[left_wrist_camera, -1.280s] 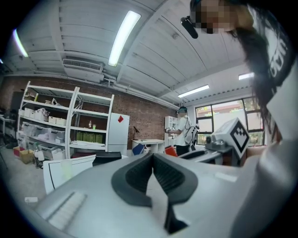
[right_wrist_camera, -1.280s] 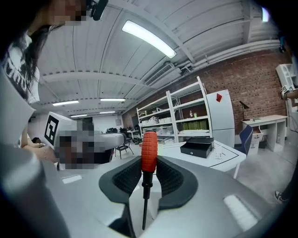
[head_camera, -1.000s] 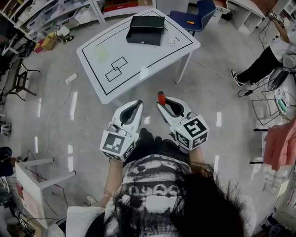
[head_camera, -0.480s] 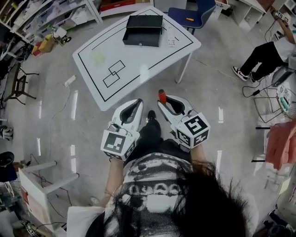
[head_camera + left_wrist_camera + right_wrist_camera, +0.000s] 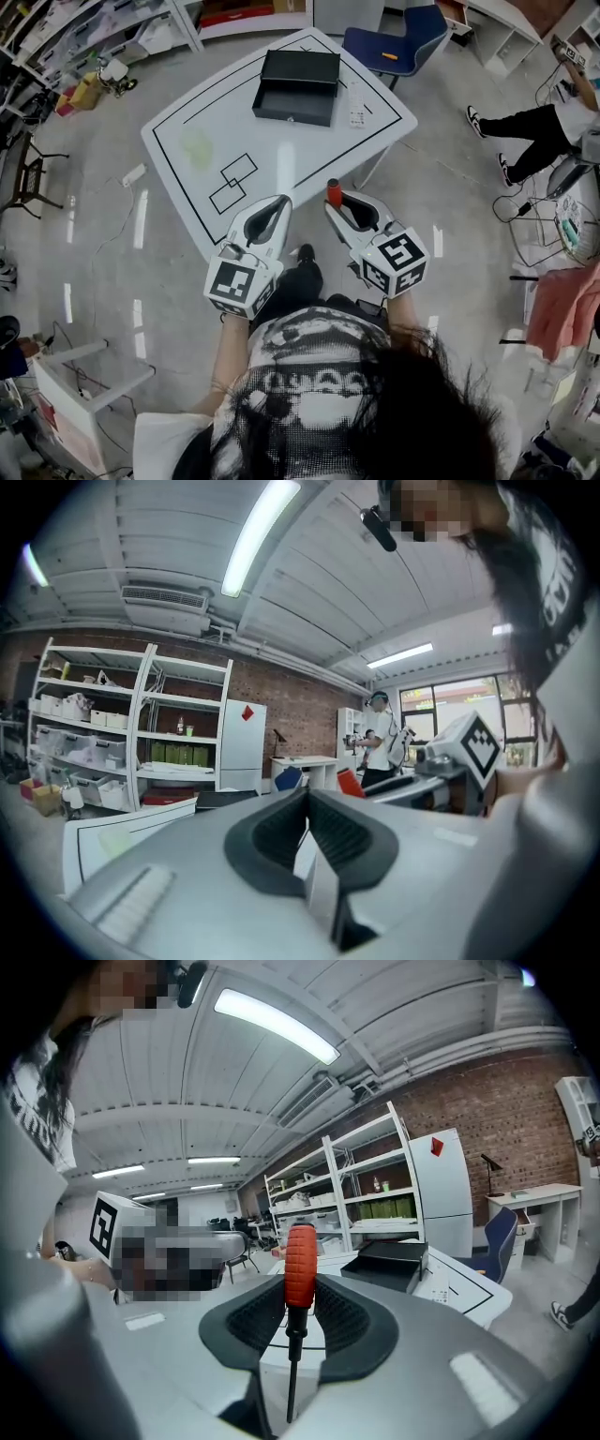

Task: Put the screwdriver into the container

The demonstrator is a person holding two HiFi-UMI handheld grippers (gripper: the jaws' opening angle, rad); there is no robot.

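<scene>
In the head view a black open-topped container [image 5: 295, 73] sits at the far side of a white table [image 5: 187, 178]. My right gripper [image 5: 336, 200] is shut on a screwdriver whose red handle [image 5: 333, 191] sticks up past the jaw tips, just over the table's near edge. In the right gripper view the red handle [image 5: 300, 1265] and black shaft stand upright between the pads, my right gripper [image 5: 298, 1309] closed on them, with the container [image 5: 386, 1262] ahead. My left gripper [image 5: 280, 203] hovers alongside, shut and empty; its own view shows my left gripper [image 5: 307, 797] with pads together.
A small white remote-like item [image 5: 356, 103] lies beside the container. A blue chair [image 5: 394, 42] stands behind the table. A person's legs [image 5: 534, 127] are at the right. Shelving [image 5: 84, 28] lines the back left. White furniture [image 5: 66, 375] stands at the lower left.
The person has stepped toward the table; both grippers now reach its near edge. The right gripper still holds the screwdriver, the left stays shut.
</scene>
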